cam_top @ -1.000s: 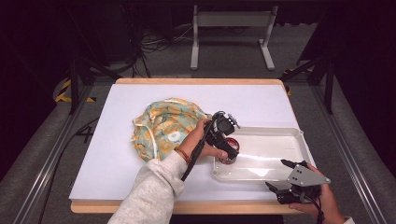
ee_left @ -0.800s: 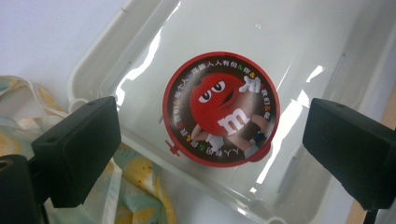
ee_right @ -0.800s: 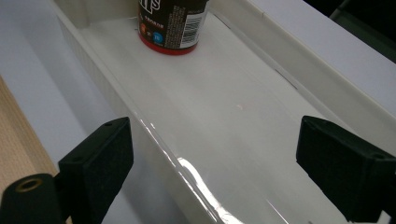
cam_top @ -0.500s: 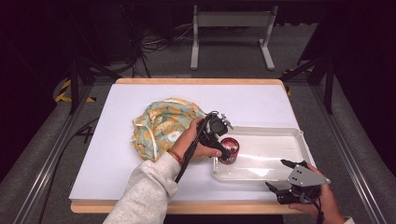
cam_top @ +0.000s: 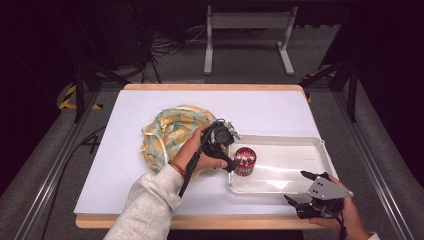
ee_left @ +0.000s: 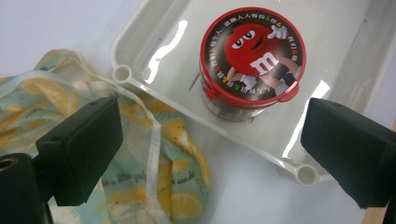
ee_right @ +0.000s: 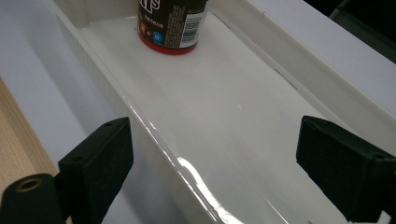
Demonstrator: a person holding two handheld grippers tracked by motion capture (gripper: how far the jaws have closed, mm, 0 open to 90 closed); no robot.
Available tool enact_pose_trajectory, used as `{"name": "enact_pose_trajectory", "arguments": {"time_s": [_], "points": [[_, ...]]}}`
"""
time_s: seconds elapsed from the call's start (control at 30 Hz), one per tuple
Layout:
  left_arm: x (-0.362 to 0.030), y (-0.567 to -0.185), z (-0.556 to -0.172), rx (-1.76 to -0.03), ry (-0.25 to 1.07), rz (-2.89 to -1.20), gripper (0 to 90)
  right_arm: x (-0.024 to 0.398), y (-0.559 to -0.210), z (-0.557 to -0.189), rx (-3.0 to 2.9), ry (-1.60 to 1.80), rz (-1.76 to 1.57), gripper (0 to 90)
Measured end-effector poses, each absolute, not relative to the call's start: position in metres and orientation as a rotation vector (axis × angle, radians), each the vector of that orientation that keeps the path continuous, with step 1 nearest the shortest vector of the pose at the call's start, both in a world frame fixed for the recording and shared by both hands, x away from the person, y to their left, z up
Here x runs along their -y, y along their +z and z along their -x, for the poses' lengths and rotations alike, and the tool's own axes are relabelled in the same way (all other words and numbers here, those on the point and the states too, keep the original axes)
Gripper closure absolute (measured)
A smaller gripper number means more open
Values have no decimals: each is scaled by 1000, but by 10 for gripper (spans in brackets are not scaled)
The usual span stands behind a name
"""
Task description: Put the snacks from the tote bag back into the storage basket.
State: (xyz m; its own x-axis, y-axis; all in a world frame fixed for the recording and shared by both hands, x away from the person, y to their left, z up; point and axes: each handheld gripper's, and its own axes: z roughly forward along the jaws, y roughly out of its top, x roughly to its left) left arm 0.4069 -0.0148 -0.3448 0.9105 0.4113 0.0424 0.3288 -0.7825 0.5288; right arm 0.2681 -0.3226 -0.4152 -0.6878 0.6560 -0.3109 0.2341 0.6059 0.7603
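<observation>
Two claws are working over the white-topped bench [cam_top: 125, 150]. The left claw [cam_top: 231, 155] is hovering with its jaws spread wide and empty, just beside a small round candy tub with a red cartoon lid [cam_top: 245, 161], which is standing upright at the left end of a shallow white plastic tray [cam_top: 320, 150]. A crumpled yellow-and-teal lemon-print cloth bag [cam_top: 167, 137] is lying against the tray's left side. The right claw [cam_top: 299, 192] is sitting at the tray's near right corner, jaws wide apart, gripping nothing.
</observation>
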Motion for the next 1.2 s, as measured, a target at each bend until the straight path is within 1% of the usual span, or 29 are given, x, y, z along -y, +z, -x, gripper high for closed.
{"name": "enact_pose_trajectory", "arguments": {"time_s": [0.17,0.67,1.2], "points": [[8,-346,-406,-537,238,-2526,77,322,-415,-268,-2251,951,-702,115],[-16,-349,-402,-564,301,-2558,77,322,-416,-268,-2258,948,-701,115],[-42,-357,-401,-609,328,-2545,66,321,-415,-268,-2258,947,-698,115]]}}
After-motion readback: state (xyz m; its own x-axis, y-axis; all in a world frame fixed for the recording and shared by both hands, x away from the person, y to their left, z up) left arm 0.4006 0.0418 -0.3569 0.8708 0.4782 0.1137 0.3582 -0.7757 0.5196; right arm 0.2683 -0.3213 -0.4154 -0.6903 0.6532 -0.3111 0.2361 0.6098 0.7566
